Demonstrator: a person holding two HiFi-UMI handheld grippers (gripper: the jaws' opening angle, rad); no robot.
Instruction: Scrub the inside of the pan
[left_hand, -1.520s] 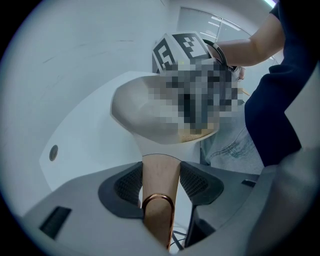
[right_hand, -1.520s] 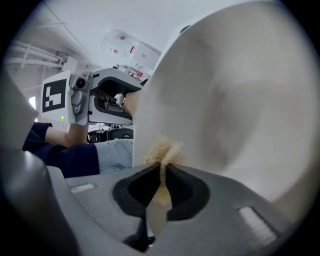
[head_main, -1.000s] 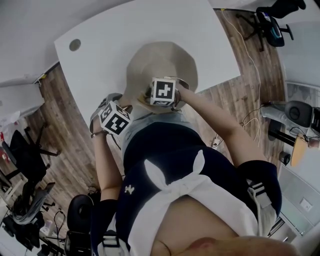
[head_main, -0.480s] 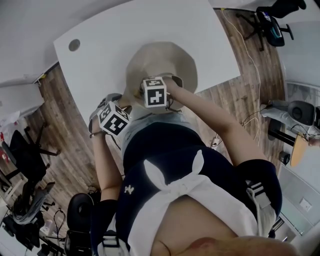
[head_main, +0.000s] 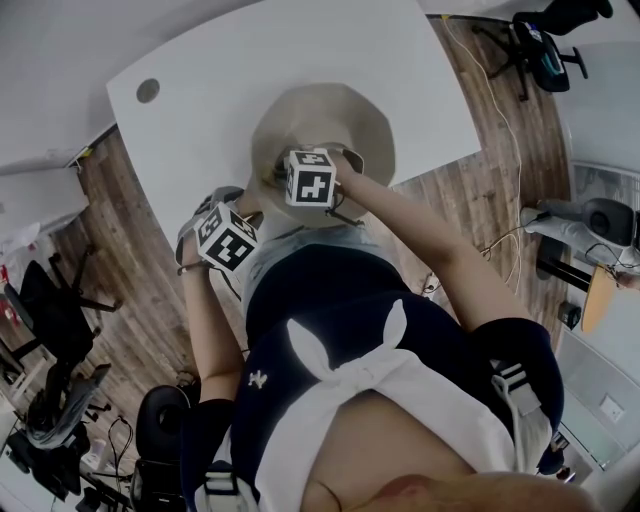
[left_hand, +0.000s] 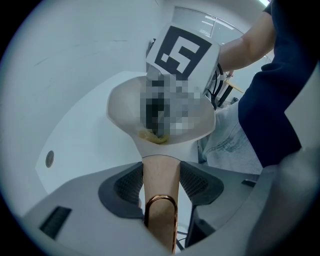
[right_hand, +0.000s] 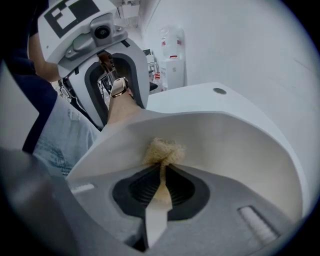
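Near the front edge of the white table (head_main: 300, 60), the left gripper (left_hand: 161, 180) is clamped on the pan's handle (left_hand: 161, 192), and just beyond it the right gripper (right_hand: 161, 172) pinches a yellowish scrub pad (right_hand: 164, 149) touching the inside of the pale pan (right_hand: 240, 145).

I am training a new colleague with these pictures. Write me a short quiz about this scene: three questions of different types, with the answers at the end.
1. True or false: the left tool is shut on the handle of the pan.
2. What does the right tool hold? A) a scrubbing pad B) a spoon C) nothing
3. Fill in the missing word: the scrubbing pad is ___ the pan, which stands on the white table.

Key: 1 true; 2 A; 3 inside.
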